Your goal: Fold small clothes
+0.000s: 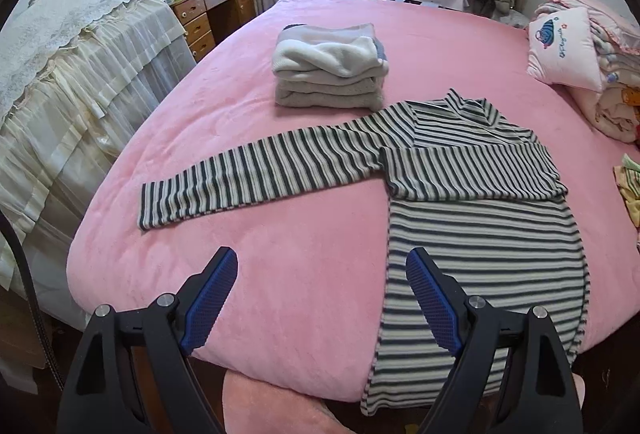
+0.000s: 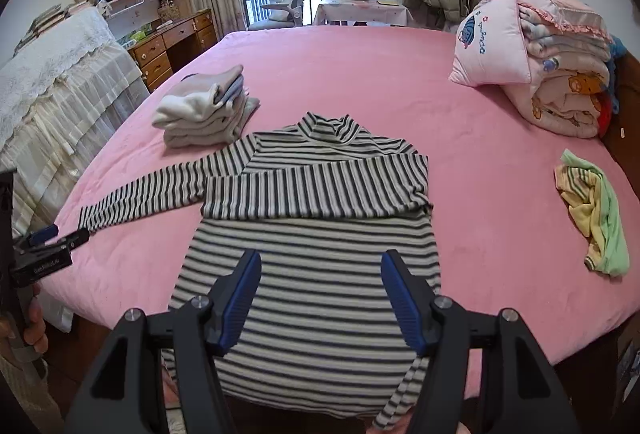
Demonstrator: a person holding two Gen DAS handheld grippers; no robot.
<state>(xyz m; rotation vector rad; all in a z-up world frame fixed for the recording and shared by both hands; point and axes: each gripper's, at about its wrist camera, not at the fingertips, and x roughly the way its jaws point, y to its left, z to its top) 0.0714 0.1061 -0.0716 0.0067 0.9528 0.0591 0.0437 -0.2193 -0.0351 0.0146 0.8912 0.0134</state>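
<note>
A black-and-white striped turtleneck [image 1: 480, 234] [image 2: 320, 234] lies flat on the pink bed [image 1: 280, 294], hem hanging over the front edge. One sleeve is folded across the chest [image 2: 316, 190]; the other sleeve [image 1: 256, 178] stretches out to the left. My left gripper [image 1: 322, 258] hovers open above the bed's front, its right finger over the shirt's left side, nothing between its pads. It also shows at the left edge of the right wrist view, left gripper [image 2: 64, 234], near the sleeve's cuff. My right gripper [image 2: 321, 258] is open above the shirt's lower body, holding nothing.
A stack of folded pale clothes [image 1: 328, 70] [image 2: 204, 110] sits behind the shirt to the left. A crumpled yellow-green garment [image 2: 596, 210] lies at the right. A pillow and folded quilts [image 2: 540, 74] are at the back right. A lace-covered piece of furniture [image 1: 80, 74] stands left of the bed.
</note>
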